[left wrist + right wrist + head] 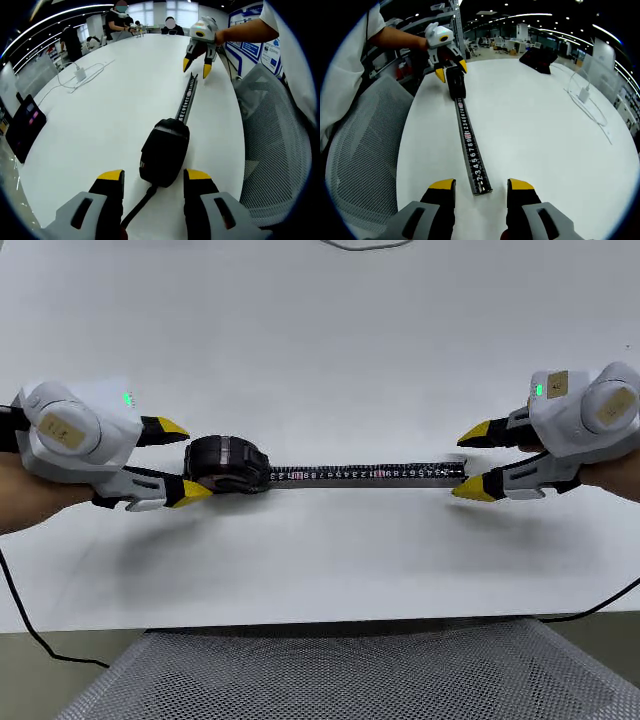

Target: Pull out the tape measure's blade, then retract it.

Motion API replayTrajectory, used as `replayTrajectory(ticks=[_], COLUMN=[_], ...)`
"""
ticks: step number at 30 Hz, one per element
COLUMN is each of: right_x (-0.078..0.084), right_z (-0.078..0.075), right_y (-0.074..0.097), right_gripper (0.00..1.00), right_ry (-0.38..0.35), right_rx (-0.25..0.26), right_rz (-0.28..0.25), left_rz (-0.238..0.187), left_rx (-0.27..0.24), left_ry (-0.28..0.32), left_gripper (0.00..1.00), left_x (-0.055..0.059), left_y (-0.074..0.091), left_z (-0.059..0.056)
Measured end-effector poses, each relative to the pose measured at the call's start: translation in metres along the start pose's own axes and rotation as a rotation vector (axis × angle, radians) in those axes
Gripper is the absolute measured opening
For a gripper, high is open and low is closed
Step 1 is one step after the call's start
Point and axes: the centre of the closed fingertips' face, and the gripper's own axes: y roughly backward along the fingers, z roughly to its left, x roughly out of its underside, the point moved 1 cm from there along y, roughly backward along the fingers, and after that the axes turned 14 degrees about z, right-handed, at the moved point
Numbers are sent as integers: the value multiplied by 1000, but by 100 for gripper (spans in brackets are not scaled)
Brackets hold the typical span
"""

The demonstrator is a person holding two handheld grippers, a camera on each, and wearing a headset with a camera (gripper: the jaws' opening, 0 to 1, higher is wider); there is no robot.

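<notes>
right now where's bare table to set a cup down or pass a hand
Widest free patch: white table beyond the blade, up to the cable at the far edge. A narrower bare strip runs between the blade and the table's near edge. Crowded: the line from left gripper through the tape measure case to right gripper.

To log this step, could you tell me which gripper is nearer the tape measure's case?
Left gripper: open jaws at the rear of the case. Right gripper: at the tip of the blade.
</notes>
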Motion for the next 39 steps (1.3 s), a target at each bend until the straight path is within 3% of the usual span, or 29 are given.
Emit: replayTrajectory(ticks=[12,21,33,39], right_x=[-4,-11,-9,-4], right_z=[9,14,24,28], right_y=[9,19,27,28], right_gripper=[57,62,72,79], right_ry=[-72,-109,-161,-173], right_rx=[46,79,105,123], right_rz=[-61,-103,-122,-114], left_rz=[-67,-104,-171,-184], left_rx=[-46,-87,-121,-134], left_ry=[83,144,207,233], left_gripper=[57,66,78,86], left_x=[-1,3,8,13], left_y=[13,25,36,37], left_z=[-4,-8,-13,-18])
